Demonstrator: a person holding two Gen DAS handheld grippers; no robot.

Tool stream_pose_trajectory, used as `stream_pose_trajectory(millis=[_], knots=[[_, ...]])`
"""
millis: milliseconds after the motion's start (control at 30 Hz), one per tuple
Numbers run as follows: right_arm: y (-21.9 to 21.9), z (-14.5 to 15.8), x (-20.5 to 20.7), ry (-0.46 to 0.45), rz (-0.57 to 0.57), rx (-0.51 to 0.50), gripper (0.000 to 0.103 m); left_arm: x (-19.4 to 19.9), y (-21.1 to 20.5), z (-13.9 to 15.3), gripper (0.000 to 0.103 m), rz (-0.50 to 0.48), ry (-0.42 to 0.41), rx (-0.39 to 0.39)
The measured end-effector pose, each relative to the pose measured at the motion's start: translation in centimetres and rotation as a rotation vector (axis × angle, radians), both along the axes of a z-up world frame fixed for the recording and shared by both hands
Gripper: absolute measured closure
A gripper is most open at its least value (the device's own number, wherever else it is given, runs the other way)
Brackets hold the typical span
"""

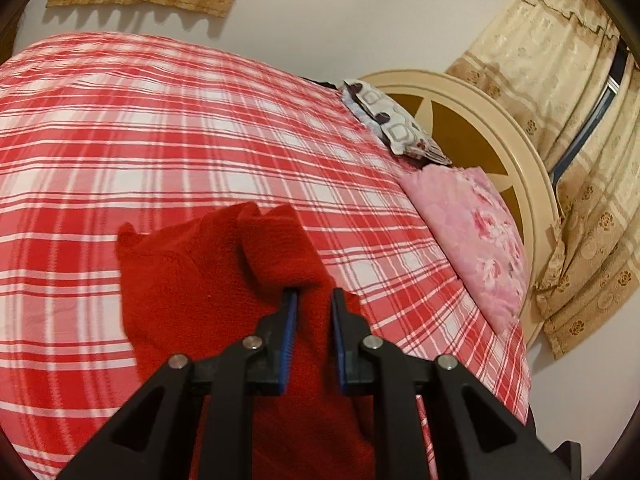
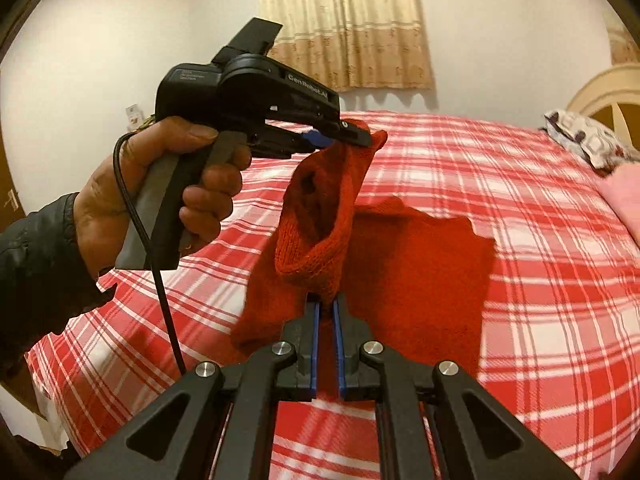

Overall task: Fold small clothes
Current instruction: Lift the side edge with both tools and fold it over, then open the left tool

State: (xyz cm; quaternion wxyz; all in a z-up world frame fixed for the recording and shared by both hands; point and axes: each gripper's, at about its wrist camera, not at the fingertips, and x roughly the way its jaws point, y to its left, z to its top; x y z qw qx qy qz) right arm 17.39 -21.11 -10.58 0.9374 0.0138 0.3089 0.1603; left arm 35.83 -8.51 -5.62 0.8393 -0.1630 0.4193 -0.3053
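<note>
While both claws pinch it, the red knit (image 2: 420, 264) hangs partly lifted over the bed (image 2: 540, 208), its lower part draped on the plaid cover. Left claw (image 2: 356, 136) is closed on a top corner; right claw (image 2: 327, 300) is nearly closed on a rolled edge. In the left view, the left claw (image 1: 314, 294) shows cloth between slightly parted pads. Soft, light and stretchy, the knit will likely sag and roll, so corners or hems look the best holds. Bed space lies open ahead; pillows (image 1: 476, 236) sit well right by the headboard (image 1: 516, 148).
</note>
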Motion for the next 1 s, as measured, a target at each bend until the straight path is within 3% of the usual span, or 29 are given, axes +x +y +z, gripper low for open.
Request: stream_pose_trajectory(millis=[433, 600, 667, 733, 800, 867, 1000], knots=[[-6.1, -3.5, -0.3, 0.131, -0.097, 0.100, 0.097, -0.2, -8.0, -3.6, 0.088, -0.122, 0.032, 0.121], [-7.4, -5.3, -0.3, 0.183, -0.123, 0.152, 0.098, -0.9, -10.2, -3.9, 0.089, -0.159, -0.016, 0.199], [-7.9, -5.8, -0.3, 0.197, -0.142, 0.150, 0.103, -1.6, -10.8, -3.4, 0.089, -0.181, -0.043, 0.225], [-8.6, -6.0, -0.3, 0.206, -0.156, 0.161, 0.103, -2.5, -11.2, -2.7, 0.084, -0.188, -0.095, 0.255], [-9.2, -6.0, -0.4, 0.207, -0.156, 0.193, 0.103, -3.9, -10.7, -1.9, 0.062, -0.194, -0.153, 0.280], [-9.8, -5.9, -0.5, 0.197, -0.158, 0.224, 0.103, -5.4, -8.9, -1.3, 0.047, -0.163, -0.215, 0.310], [-11.0, -6.0, -0.7, 0.179, -0.198, 0.281, 0.101, -7.6, -5.1, -1.5, 0.039, -0.104, -0.295, 0.369]])
